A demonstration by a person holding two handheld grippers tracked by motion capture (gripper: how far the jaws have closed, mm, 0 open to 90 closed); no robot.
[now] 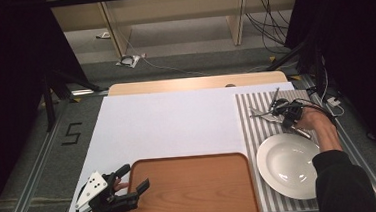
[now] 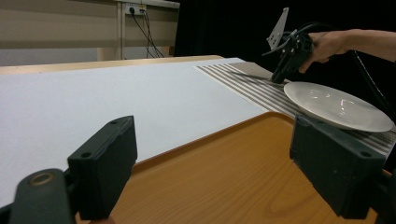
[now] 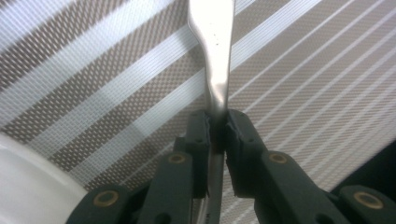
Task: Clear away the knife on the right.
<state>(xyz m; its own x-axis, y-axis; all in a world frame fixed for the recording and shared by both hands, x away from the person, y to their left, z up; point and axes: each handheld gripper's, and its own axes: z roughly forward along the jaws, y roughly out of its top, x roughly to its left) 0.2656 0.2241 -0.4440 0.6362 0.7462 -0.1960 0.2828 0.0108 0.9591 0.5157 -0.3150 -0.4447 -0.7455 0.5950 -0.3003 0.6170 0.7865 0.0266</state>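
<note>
Black right claw [image 3: 217, 126] pinches a slim, stiff, slippery-looking polished metal utensil handle [image 3: 215, 56] at its narrow neck; left claw [image 2: 224, 168] spread.

Landmark: counter [image 1: 167, 122], covered by a white sheet.
Floor marking: a black "5" [image 1: 71, 133] is seen left of the counter.
Cables: black cables [image 1: 265, 25] are hung beyond the counter's far right corner.
Wooden frame: pale wooden uprights [image 1: 116, 33] are stood on the floor beyond the counter's far edge.

A black "5" [image 1: 72, 133] marks the floor.
</note>
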